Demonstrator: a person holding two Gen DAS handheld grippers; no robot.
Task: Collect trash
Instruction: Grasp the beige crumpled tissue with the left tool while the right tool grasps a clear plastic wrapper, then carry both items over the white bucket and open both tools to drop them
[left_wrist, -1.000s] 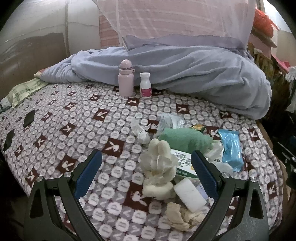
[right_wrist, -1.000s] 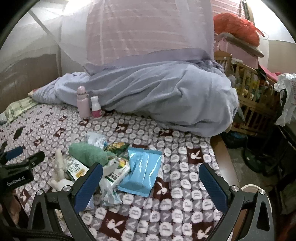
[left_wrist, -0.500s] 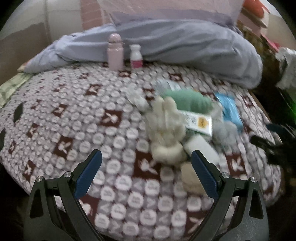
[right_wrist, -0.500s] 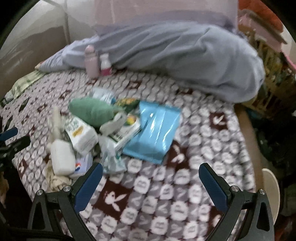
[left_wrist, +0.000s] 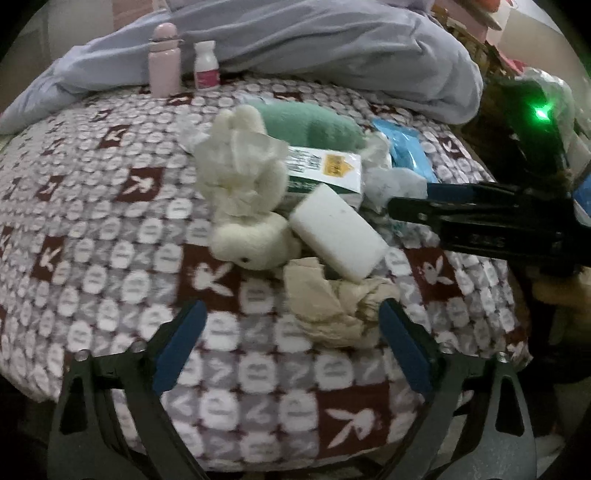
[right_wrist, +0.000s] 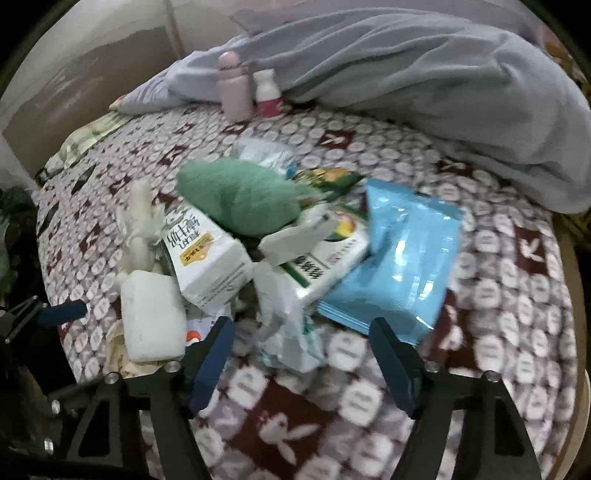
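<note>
Both grippers are angled down at the trash pile in the middle of the rabbit-print bedspread (left_wrist: 122, 236). Left gripper (left_wrist: 291, 345): jaws have just been closing slightly but stand wide, nothing gripped; the crumpled beige paper wad (left_wrist: 332, 306) sits between the tips, nearer the right finger, pads not on it. Probably the first pick, since it's the nearest loose piece. Right gripper (right_wrist: 301, 354): jaws have just been closing, now roughly half open, straddling the crumpled clear-white plastic wrapper (right_wrist: 284, 325); no pad contact visible (blurred, so not certain). That wrapper lies at the near edge of the pile, partly under the green-and-white carton (right_wrist: 325, 266), so a pull may drag the carton. Rest of the pile: white milk carton with yellow label (right_wrist: 207, 262), white foam block (right_wrist: 151, 314), light-blue foil pouch (right_wrist: 402, 254) on the right. The green plush (right_wrist: 240, 199) and cream plush rabbit (left_wrist: 251, 206) are mixed in, likely not trash, so avoid them. Pink bottle (left_wrist: 164, 59) and small white bottle (left_wrist: 207, 64) stand upright at the far side against the grey-blue duvet (left_wrist: 332, 51), well apart from the pile.
</note>
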